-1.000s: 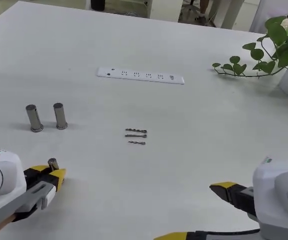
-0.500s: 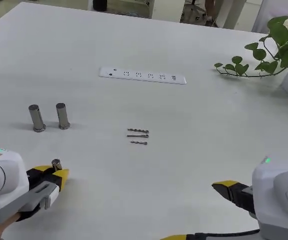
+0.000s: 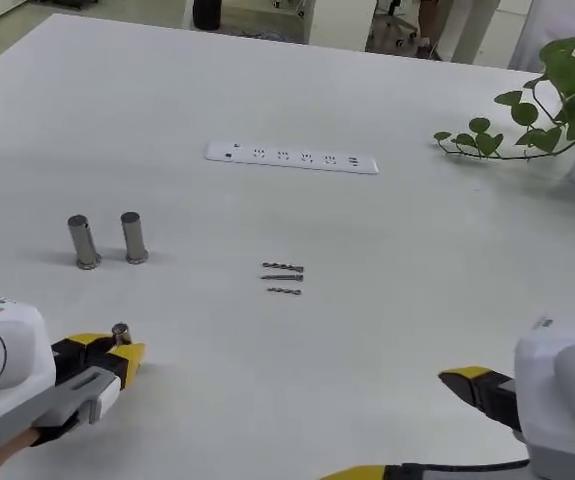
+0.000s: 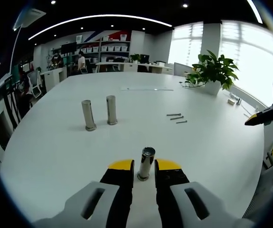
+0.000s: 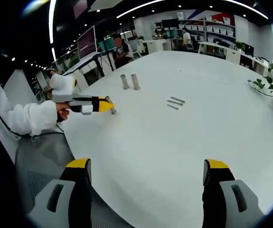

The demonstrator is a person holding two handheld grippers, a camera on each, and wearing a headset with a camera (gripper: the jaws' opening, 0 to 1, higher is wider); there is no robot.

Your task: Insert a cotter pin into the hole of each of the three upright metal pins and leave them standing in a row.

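Two steel pins (image 3: 84, 242) (image 3: 134, 238) stand upright side by side at the table's left. A third pin (image 3: 120, 334) stands nearer me, between the yellow-tipped jaws of my left gripper (image 3: 115, 346), which is shut on it. The left gripper view has this pin (image 4: 145, 164) upright on the table between the jaws, with the other two pins (image 4: 88, 115) (image 4: 111, 110) beyond. Three cotter pins (image 3: 283, 279) lie parallel at mid-table. My right gripper (image 3: 407, 425) hovers open at the lower right, holding nothing, well short of the cotter pins (image 5: 173, 103).
A white power strip (image 3: 291, 158) lies across the far middle of the white table (image 3: 417, 260). A potted plant (image 3: 557, 90) stands at the far right corner. Bare tabletop separates the cotter pins from both grippers.
The head camera has tilted, so everything sits slightly lower and to the right. The pins, cotter pins and both grippers keep their places relative to each other.
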